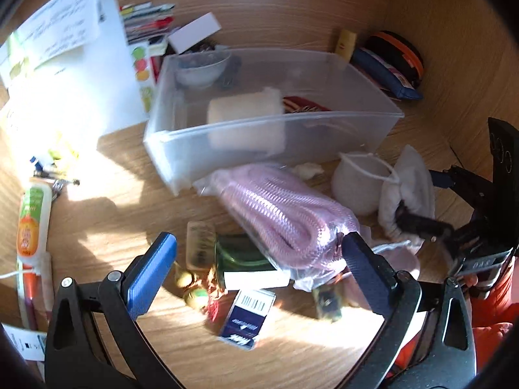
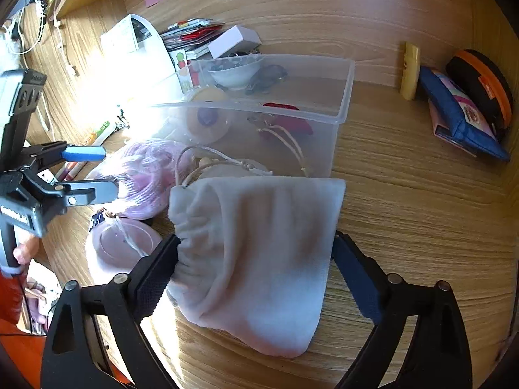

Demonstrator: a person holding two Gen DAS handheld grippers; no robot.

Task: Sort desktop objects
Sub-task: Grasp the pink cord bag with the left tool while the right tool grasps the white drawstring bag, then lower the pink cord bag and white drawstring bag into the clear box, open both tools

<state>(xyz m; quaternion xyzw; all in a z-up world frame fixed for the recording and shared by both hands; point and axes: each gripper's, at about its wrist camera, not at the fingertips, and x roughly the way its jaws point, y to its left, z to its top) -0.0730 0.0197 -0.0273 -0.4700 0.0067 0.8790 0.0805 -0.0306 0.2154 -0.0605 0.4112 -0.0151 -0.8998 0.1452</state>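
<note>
A clear plastic bin (image 1: 181, 149) (image 2: 340, 120) stands on the wooden desk and holds a cream roll (image 1: 243, 120), a red pouch (image 2: 292, 126) and a tape roll (image 2: 207, 120). My right gripper (image 2: 256, 275) is open around a white drawstring pouch (image 2: 259, 253) lying in front of the bin; its fingers flank the pouch. The pouch also shows in the left wrist view (image 1: 408, 191). My left gripper (image 1: 259, 269) is open above a bagged pink cord (image 1: 285, 214) and small clutter. It also shows in the right wrist view (image 2: 94, 171).
A white round pouch (image 1: 360, 184), a navy box (image 1: 246, 317), a green jar (image 1: 240, 256) and a tube (image 1: 32, 220) lie on the desk. A bowl (image 2: 235, 69), a white box (image 2: 233, 42), a yellow tube (image 2: 410, 71), a blue case (image 2: 460, 116) and an orange-black case (image 2: 483, 87) stand behind.
</note>
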